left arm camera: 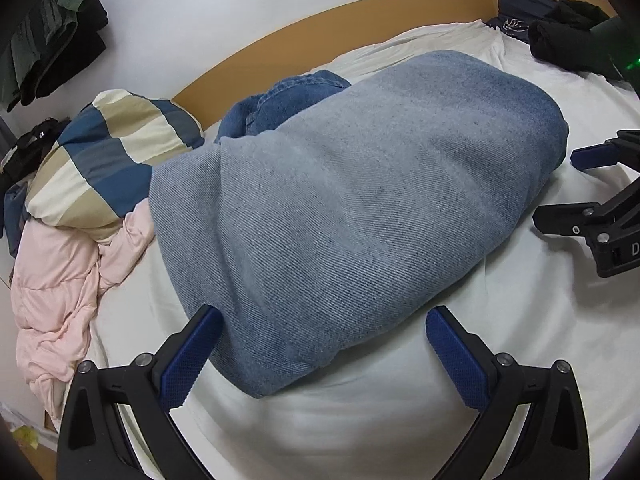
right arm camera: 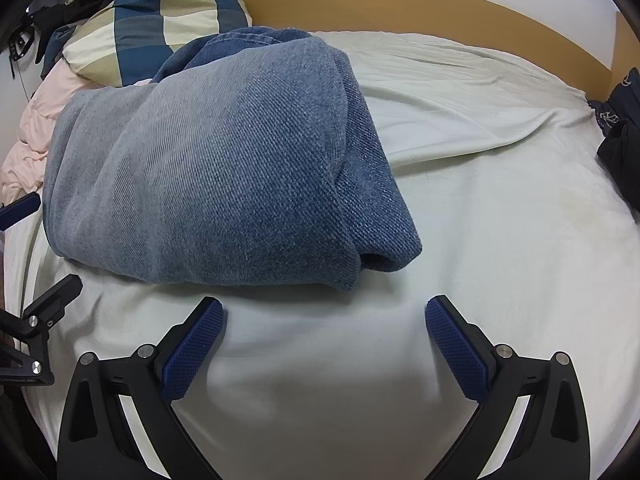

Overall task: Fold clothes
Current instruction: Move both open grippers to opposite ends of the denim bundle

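Folded blue jeans [left arm camera: 340,208] lie in a thick bundle on the white bed sheet [left arm camera: 500,340], waistband end toward the headboard. My left gripper [left arm camera: 324,340] is open, its blue pads either side of the bundle's near end, holding nothing. In the right wrist view the jeans [right arm camera: 224,168] sit left of centre, folded edge facing right. My right gripper [right arm camera: 326,332] is open over bare sheet [right arm camera: 500,200] just in front of the bundle. The right gripper [left arm camera: 560,188] also shows at the left view's right edge, beside the jeans.
A striped blue, cream and tan pillow [left arm camera: 108,152] and a crumpled pink quilt [left arm camera: 68,280] lie left of the jeans. Dark clothes [left arm camera: 560,36] are piled at the far right corner. A wooden headboard [right arm camera: 440,4] curves behind. More dark garments [left arm camera: 52,32] hang at upper left.
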A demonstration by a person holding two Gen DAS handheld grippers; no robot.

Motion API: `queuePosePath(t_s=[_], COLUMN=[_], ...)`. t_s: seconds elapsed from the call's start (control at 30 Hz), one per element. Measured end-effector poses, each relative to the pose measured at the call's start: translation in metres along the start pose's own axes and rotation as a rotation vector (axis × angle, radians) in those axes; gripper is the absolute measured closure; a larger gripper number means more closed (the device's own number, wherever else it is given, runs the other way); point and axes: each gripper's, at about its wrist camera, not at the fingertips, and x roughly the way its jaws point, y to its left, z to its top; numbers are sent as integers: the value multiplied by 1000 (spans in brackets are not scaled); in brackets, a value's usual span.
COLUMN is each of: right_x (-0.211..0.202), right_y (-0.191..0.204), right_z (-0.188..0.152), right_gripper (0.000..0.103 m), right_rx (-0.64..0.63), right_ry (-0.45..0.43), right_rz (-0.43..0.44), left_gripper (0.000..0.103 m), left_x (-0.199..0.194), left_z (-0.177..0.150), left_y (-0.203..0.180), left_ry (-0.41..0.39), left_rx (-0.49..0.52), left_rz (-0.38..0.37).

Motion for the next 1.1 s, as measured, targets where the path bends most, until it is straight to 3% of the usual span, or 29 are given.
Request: queuePosePath(t_s=[0.17,0.4,0.5,0.63,0.83,0.93,1.1], right_x=[-1,0,1,1,-4,-15,-34], right_y=[-1,1,2,4,3,12,50], right_z=[0,1,2,3,5,5,5], right_gripper=[0,0,0,0,0,0,0], right_rx=[8,10,11,8,12,-88,-384], right_ry=[-5,-7,-7,-5,-24,-62,-148], right_rz=[11,13,13,9,41,-10,-119], left_gripper=[0,6,6,21,24,25,25], left_x=[5,-8,0,7,6,6,-2], left_z=[-5,-9,-7,0,0,-1,-6], left_y=[-11,-12,-16,3,25,37,37], left_ry=[-9,-67,-38,-32,-61,-79,-97], left_rx=[42,56,78,-2,-103,-157,-202], left_rz=[65,13,25,13,-88,-149,-193])
